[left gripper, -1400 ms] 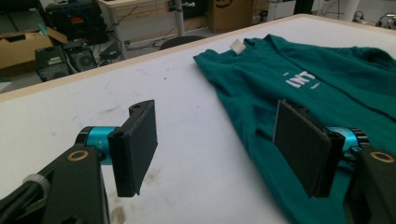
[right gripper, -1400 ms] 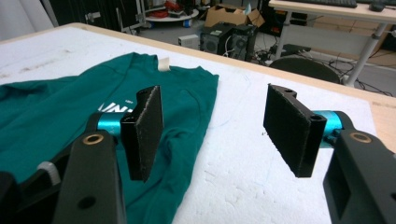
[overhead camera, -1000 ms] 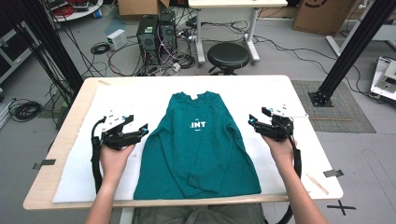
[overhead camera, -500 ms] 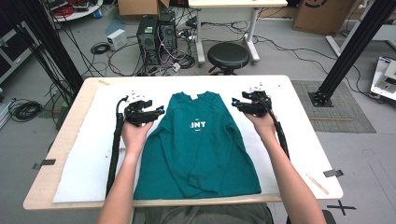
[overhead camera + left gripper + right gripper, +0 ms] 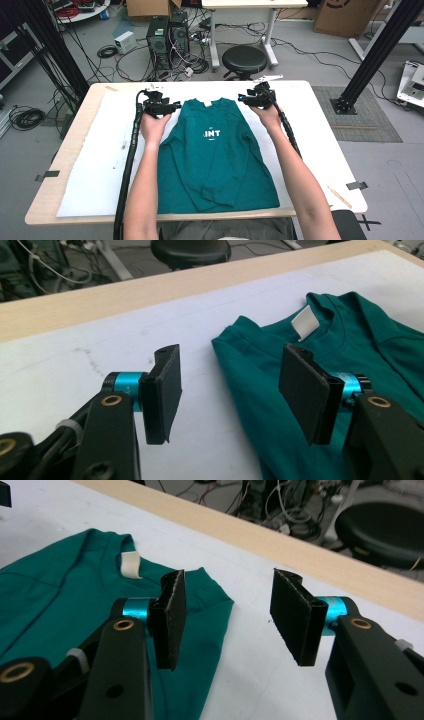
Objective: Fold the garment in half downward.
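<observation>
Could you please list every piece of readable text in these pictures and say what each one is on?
".INT", white print on the chest of the green T-shirt; a smaller line above it is too blurred to read.
White neck label: no text legible.

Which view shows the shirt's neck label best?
The left gripper view: the white neck label sits large and unobstructed inside the collar. The right gripper view shows it smaller; in the high view it is a tiny speck.
</observation>
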The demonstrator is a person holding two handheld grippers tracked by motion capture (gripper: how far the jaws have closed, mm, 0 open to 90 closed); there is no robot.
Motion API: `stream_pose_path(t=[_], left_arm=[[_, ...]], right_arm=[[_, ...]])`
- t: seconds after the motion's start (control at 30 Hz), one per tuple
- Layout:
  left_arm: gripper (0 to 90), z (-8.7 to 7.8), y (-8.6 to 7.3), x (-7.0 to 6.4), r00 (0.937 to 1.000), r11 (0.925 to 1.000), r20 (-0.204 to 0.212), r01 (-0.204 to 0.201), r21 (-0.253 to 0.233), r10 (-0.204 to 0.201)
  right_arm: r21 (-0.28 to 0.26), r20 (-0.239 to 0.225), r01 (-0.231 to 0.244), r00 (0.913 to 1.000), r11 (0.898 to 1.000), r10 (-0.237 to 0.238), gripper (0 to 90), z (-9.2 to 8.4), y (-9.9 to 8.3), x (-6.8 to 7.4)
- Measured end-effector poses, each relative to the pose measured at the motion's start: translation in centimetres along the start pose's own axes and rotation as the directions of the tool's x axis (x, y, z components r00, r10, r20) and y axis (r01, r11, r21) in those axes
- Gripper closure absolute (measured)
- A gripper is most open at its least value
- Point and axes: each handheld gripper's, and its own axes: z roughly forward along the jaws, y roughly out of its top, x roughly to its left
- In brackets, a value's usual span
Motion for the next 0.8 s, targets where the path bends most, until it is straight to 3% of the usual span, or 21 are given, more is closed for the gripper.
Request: stream_pose_path(t=[0.07, 0.2, 0.37, 0.43, 0.53, 0.6, 0.63, 0.67, 0.7, 0.8], left_arm=[[42.2, 0.9, 0.2, -0.1, 0.9997, 0.9991, 0.002, -0.023, 0.035, 0.023], [42.2, 2.5, 0.3, -0.3, 0.9998, 0.9963, -0.001, -0.019, 0.084, 0.019], [42.2, 3.8, 0.3, -0.3, 0.9999, 0.9907, 0.002, -0.015, 0.135, 0.015], [42.2, 4.2, -0.1, 0.1, 0.9999, 0.987, -0.01, 0.009, 0.16, -0.007], [42.2, 4.4, -0.5, 0.7, 0.9986, 0.9853, -0.003, 0.052, 0.163, -0.052], [43.5, 4.4, -0.4, 0.6, 0.999, 0.985, -0.014, 0.044, 0.167, -0.043], [46.9, 4.4, -0.4, 0.5, 0.9995, 0.9848, -0.017, 0.027, 0.171, -0.025], [53.3, 4.4, -0.4, 0.4, 0.9998, 0.9847, -0.005, 0.021, 0.173, -0.02], [58.9, 4.5, -0.4, 0.3, 0.9997, 0.9845, 0.01, 0.019, 0.174, -0.021], [71.3, 4.7, -0.4, -0.3, 0.9998, 0.9841, 0.012, -0.019, 0.176, 0.017]], right_arm=[[0.018, 0.005, 0.0, 1.0, 1.0, 0.0, 50.1, 0.8, 0.0, -0.4], [0.081, -0.014, -0.027, 0.9995, 0.996, 0.028, 52.1, 2.4, -0.5, -0.8], [0.137, -0.028, -0.014, 0.9995, 0.99, 0.018, 54.5, 4.3, -1.0, -0.1], [0.154, -0.01, 0.012, 0.9999, 0.988, -0.01, 57.3, 5.1, -1.3, 0.2], [0.181, -0.003, 0.002, 1.0, 0.983, -0.001, 60.8, 5.9, -1.9, 0.3], [0.174, -0.003, 0.001, 1.0, 0.985, 0.0, 64.2, 6.0, -1.9, 0.2], [0.178, -0.014, 0.011, 0.9999, 0.984, -0.009, 69.4, 5.9, -1.9, 0.3], [0.162, -0.038, 0.051, 0.9982, 0.985, -0.045, 75.4, 6.0, -1.8, 0.1], [0.188, -0.034, 0.016, 0.9994, 0.982, -0.01, 78.0, 5.9, -1.8, 0.4], [0.179, -0.044, 0.037, 0.9986, 0.983, -0.029, 84.6, 5.9, -1.8, 0.6]])
